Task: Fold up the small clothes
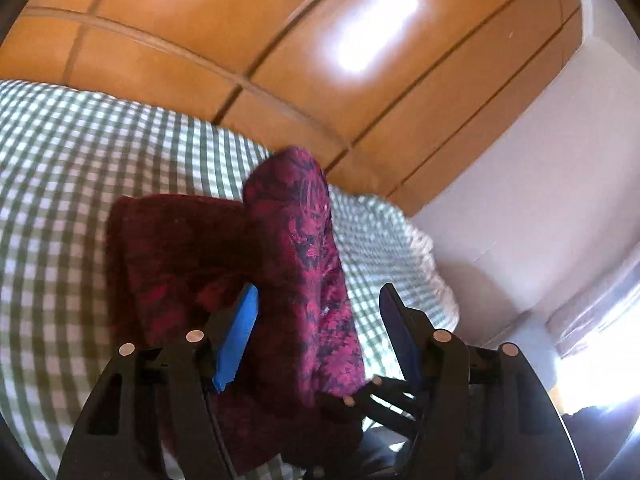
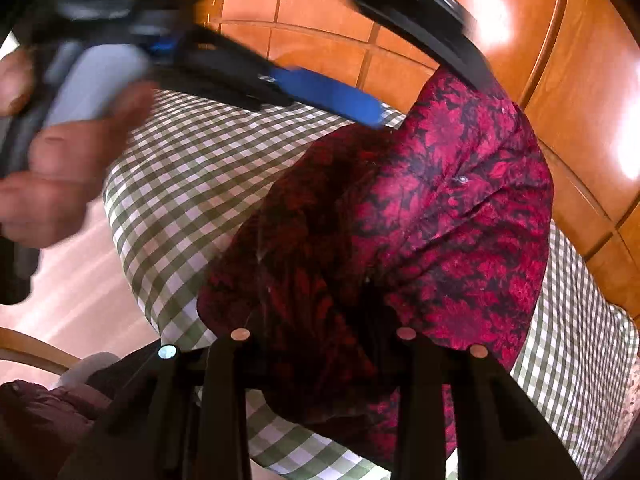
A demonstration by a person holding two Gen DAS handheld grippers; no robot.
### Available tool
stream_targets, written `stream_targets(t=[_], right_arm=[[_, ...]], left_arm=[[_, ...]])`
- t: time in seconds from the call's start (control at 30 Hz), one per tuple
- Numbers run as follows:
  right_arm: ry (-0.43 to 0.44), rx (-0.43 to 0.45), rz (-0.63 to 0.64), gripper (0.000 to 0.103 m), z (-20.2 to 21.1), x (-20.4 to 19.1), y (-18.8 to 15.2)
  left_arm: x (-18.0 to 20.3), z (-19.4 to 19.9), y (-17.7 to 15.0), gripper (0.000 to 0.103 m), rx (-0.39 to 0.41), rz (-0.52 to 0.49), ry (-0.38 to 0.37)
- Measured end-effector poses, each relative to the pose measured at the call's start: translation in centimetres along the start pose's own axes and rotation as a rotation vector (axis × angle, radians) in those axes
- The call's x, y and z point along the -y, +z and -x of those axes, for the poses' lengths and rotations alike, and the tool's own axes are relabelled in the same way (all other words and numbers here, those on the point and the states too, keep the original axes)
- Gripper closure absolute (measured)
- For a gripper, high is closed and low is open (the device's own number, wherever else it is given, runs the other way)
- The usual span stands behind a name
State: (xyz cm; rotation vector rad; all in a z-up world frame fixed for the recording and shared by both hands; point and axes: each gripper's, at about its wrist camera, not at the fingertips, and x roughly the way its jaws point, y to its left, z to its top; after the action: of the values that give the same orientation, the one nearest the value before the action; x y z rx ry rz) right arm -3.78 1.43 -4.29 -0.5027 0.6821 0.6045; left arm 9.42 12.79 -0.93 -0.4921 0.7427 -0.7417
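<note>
A small red and dark floral garment [image 1: 304,264] is lifted above the green checked tablecloth [image 1: 72,168], with part of it lying folded on the cloth at the left. My left gripper [image 1: 316,312] is open, its blue pads on either side of the hanging fabric without clamping it. In the right wrist view the garment [image 2: 452,200] drapes over my right gripper [image 2: 324,320] and hides its fingertips. The fabric rises straight from between them. The left gripper's blue pad [image 2: 328,92] shows at the top, held by a hand [image 2: 60,168].
Wooden cabinet doors [image 1: 248,32] stand behind the table. A white wall [image 1: 540,200] and a bright window are at the right. The table's edge [image 2: 132,264] drops to a light floor at the left, with a chair and dark clothing at the lower left [image 2: 44,404].
</note>
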Motion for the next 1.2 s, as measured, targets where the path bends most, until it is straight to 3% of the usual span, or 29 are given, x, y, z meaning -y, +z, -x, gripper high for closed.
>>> stream_targets(t=[0.07,0.1,0.13,0.3,0.4,0.47,0.57,0.63,0.73,0.83,0.93,1.07,1.2], right_arm=[[-0.002,0.014,0.003,0.066,0.1,-0.1,-0.3],[0.008,0.029,0.0,0.054,0.4,0.1,-0.4],[0.044,0.045,-0.011,0.042,0.9,0.3,-0.5],[0.387,0.121,-0.198,0.033,5.5,5.7,-1.1],[0.455,0.178,-0.363,0.033,7.3,10.7,-2.4],[0.414,0.162,-0.416,0.035,6.8,12.6,-3.4],[0.36,0.059,-0.437,0.045,4.0,13.1,-4.5],[0.36,0.019,-0.424,0.046,2.1,11.8,-4.7],[0.283,0.032,-0.347,0.043,1.2,9.1,-3.5],[0.205,0.033,-0.231,0.032,0.3,6.0,-2.2],[0.233,0.008,-0.2,0.031,0.0,6.4,-1.5],[0.401,0.059,-0.32,0.032,1.4,10.3,0.0],[0.354,0.103,-0.374,0.031,0.3,13.8,4.6]], left_arm=[[0.3,-2.3,0.3,0.063,-0.066,-0.023,0.037],[0.5,-2.9,0.2,0.085,-0.08,-0.039,0.09],[0.5,-3.3,0.3,0.088,-0.084,-0.046,0.129],[-0.7,-2.0,0.5,0.089,-0.069,0.004,0.168],[-1.3,-0.6,0.0,0.089,-0.068,0.01,0.188],[-1.8,0.3,-0.4,0.089,-0.065,0.025,0.203],[-3.1,1.4,-1.0,0.089,-0.059,0.063,0.244],[-3.9,2.1,-1.8,0.089,-0.059,0.069,0.326],[-6.0,2.3,-3.3,0.078,-0.075,0.112,0.459],[-7.3,2.7,-4.0,0.068,-0.058,0.168,0.494],[-6.7,2.4,-4.0,0.068,-0.056,0.121,0.528],[-7.1,2.7,-4.1,0.068,-0.043,0.136,0.51],[-7.0,2.5,-4.4,0.068,-0.035,0.142,0.496]])
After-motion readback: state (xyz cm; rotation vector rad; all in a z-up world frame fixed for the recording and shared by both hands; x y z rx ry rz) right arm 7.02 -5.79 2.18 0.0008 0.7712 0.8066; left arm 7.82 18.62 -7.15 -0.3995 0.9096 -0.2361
